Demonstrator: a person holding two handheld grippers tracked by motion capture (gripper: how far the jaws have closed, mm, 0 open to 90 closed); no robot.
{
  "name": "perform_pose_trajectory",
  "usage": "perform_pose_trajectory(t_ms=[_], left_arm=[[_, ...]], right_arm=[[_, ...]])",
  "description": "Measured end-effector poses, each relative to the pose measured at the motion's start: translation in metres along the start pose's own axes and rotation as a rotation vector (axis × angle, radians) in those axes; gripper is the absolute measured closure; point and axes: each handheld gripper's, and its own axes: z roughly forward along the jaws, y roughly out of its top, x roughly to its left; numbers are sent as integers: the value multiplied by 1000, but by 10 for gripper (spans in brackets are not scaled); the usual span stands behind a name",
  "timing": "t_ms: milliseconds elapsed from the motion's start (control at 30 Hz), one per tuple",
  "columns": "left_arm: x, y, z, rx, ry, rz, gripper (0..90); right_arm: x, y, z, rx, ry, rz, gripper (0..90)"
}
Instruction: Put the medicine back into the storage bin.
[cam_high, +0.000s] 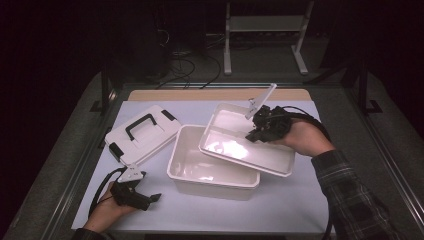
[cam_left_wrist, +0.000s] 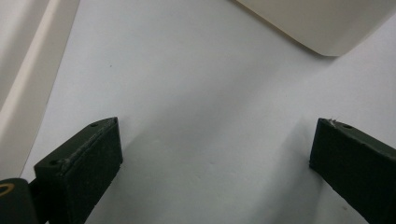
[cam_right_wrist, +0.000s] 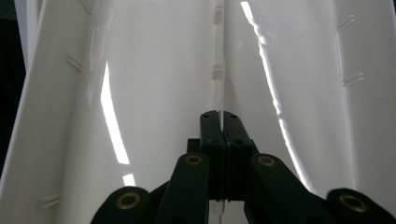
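Note:
A white inner tray (cam_high: 235, 149) hangs tilted above the open white box (cam_high: 215, 189), its far end raised. My right gripper (cam_high: 256, 131) is shut on the tray's thin middle divider (cam_right_wrist: 218, 70); in the right gripper view its jaws (cam_right_wrist: 219, 116) press together on that wall, with the glossy tray floor (cam_right_wrist: 154, 84) spreading to both sides. My left gripper (cam_high: 155, 198) rests low at the front left of the table, pointing toward the box. It is open, and its jaws (cam_left_wrist: 215, 135) stand wide apart over the bare mat with nothing between them.
The box's white lid (cam_high: 142, 132), with a black handle and black clips, lies flat to the left of the box. A pale mat (cam_high: 300, 200) covers the table. A corner of the box (cam_left_wrist: 322, 23) shows ahead of the left gripper. Dark floor and a stand lie beyond.

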Motion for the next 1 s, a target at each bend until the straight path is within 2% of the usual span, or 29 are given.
perform_pose_trajectory(t_ms=[300, 333, 400, 633, 1000], left_arm=[[0, 0, 0, -2, 0, 0, 12], [0, 0, 0, -2, 1, 0, 12], [0, 0, 0, -2, 1, 0, 12], [0, 0, 0, -2, 2, 0, 12], [-1, 0, 0, -2, 3, 1, 12]], right_arm=[[-4, -32, -15, 1, -28, 64, 885], [-4, -41, -19, 10, -39, 80, 885], [-5, -42, -21, 12, -42, 84, 885], [-7, -75, -38, 4, -83, 147, 885], [-6, -117, -48, 18, -114, 224, 885]])
